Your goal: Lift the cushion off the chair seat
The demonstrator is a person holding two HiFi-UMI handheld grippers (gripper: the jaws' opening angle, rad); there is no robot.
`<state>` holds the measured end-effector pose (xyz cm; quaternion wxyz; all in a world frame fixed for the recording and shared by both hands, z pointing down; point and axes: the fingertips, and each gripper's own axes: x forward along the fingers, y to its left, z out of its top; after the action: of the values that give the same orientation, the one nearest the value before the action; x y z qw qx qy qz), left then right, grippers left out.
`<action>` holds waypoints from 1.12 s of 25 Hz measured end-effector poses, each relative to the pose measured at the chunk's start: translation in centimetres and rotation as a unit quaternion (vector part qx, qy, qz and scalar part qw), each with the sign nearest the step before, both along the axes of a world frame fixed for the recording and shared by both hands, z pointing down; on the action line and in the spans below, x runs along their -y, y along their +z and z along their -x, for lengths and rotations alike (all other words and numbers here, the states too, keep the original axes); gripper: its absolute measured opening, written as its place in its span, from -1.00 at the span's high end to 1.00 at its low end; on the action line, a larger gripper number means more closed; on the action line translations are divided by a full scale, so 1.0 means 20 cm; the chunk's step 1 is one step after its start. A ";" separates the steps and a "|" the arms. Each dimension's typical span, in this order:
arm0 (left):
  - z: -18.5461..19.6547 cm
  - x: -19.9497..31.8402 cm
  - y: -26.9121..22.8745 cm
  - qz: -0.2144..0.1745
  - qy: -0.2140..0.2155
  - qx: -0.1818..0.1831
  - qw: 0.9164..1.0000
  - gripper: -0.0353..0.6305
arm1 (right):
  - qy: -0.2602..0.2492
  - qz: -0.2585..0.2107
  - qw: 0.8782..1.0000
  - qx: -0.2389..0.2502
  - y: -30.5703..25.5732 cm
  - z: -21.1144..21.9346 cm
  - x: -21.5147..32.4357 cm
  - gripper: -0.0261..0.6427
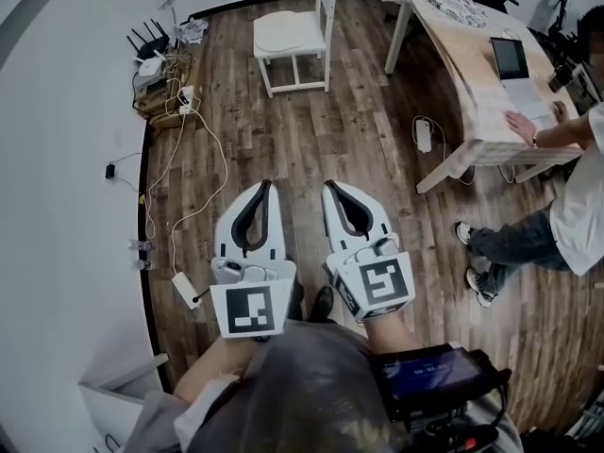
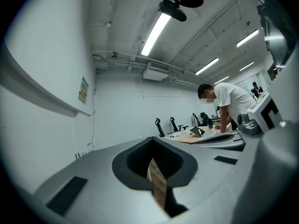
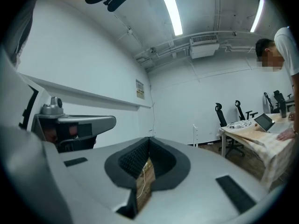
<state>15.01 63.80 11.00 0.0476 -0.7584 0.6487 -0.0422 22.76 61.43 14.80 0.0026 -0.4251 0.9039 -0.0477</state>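
Two empty grippers and a cushion that's nowhere near them yet, basically. Far left along the wall there's a tangle of cables (image 1: 179, 149) and a router (image 1: 149, 64), not part of the job but worth stepping around.

Next over, the left gripper (image 1: 267, 185) is held level out in front of the body. Its jaws are pinched together at the tips with nothing between them, just floorboards showing through the gap behind. My guess is it's carried closed like that because there's nothing to grab at this range.

The cushion (image 1: 288, 32) is a pale round-cornered pad sitting flat on the seat of the white chair (image 1: 327, 12), well apart from both grippers across open wood floor. From this far I can't tell if it's tied on or just lying loose.

The right gripper (image 1: 330, 187) sits just beside the left one, same deal: closed, empty, pointing toward the chair.

Off to the right, a table (image 1: 472, 83) with a laptop (image 1: 514, 59), and a person (image 1: 566, 206) leaning on it, clear of the path.

So the task looks unstarted. The approach comes first.
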 end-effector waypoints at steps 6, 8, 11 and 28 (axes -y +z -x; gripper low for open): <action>0.08 0.19 0.05 0.004 -0.006 -0.006 1.000 0.88 | 0.004 0.014 1.000 -0.004 0.07 0.03 0.16 0.90; 0.11 0.28 0.07 0.006 -0.004 -0.008 1.000 0.88 | 0.008 0.018 1.000 0.000 0.09 0.05 0.26 0.90; 0.17 0.44 0.09 0.013 -0.003 -0.012 1.000 0.88 | 0.011 0.023 1.000 0.001 0.10 0.11 0.42 0.90; 0.64 1.16 -0.07 -0.034 0.005 -0.024 0.999 0.88 | 0.014 -0.014 1.000 0.012 -0.09 0.58 1.20 0.90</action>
<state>2.13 40.62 9.51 0.0579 -0.7602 0.6471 -0.0021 11.09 37.43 13.09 0.0203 -0.4374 0.8982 -0.0399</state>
